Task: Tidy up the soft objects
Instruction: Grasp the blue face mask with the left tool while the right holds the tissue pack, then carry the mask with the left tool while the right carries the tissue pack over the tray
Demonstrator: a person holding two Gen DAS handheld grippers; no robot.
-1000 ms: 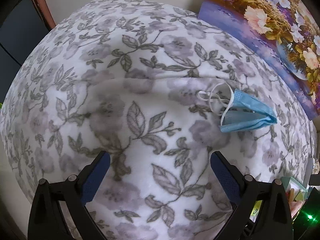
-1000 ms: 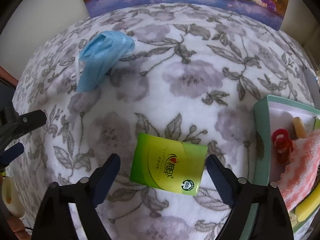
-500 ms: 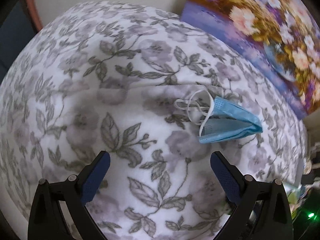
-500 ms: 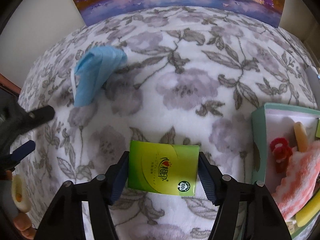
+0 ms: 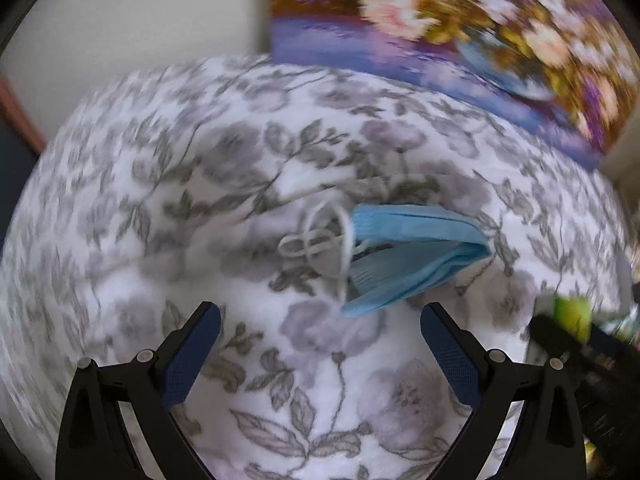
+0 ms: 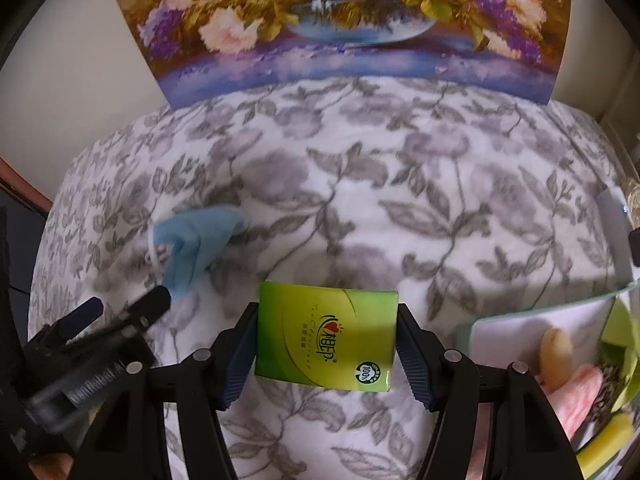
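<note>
Green tray (image 6: 532, 314) is holding a pink towel (image 6: 576, 394); right gripper (image 6: 326, 344) is clamping the tissue pack (image 6: 326, 338) across its long axis; left gripper (image 5: 320, 332) is gaping over the mask (image 5: 408, 256).

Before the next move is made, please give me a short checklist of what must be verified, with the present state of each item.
1. Right gripper holds the green tissue pack: ok, both fingers press its sides.
2. Pack is clear of the floral blanket: cannot tell.
3. Teal box has free room for it: cannot tell, it is mostly out of frame.
4. Left gripper is open and empty: ok.
5. Blue face mask lies between the left fingers: not ok, it is ahead of them.
</note>
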